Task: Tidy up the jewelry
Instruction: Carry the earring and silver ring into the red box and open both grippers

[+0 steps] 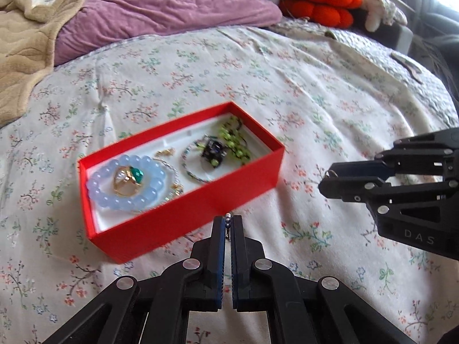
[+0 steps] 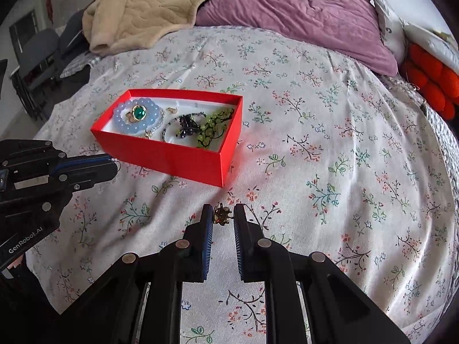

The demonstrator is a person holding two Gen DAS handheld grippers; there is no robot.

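A red box [image 1: 183,223] [image 2: 178,160] lies open on the floral bedspread. It holds a pale blue bead bracelet [image 1: 126,183] [image 2: 137,120], a green-stone gold ring [image 1: 130,176] [image 2: 139,112], a thin bangle [image 1: 195,160], a black piece [image 1: 212,152] [image 2: 186,127] and green beads [image 1: 233,140] [image 2: 213,127]. My left gripper [image 1: 228,220] [image 2: 114,164] is shut on a small silver beaded piece [image 1: 228,216], just in front of the box's near wall. My right gripper [image 2: 223,218] [image 1: 325,180] is shut on a small gold ring [image 2: 221,215], right of the box.
A purple pillow [image 1: 172,3] [image 2: 301,14] and a beige blanket [image 1: 25,46] [image 2: 143,8] lie at the bed's head. An orange knobbly cushion [image 1: 321,0] [image 2: 430,80] sits at the far right. Dark chairs [image 2: 37,57] stand beyond the bed's left edge.
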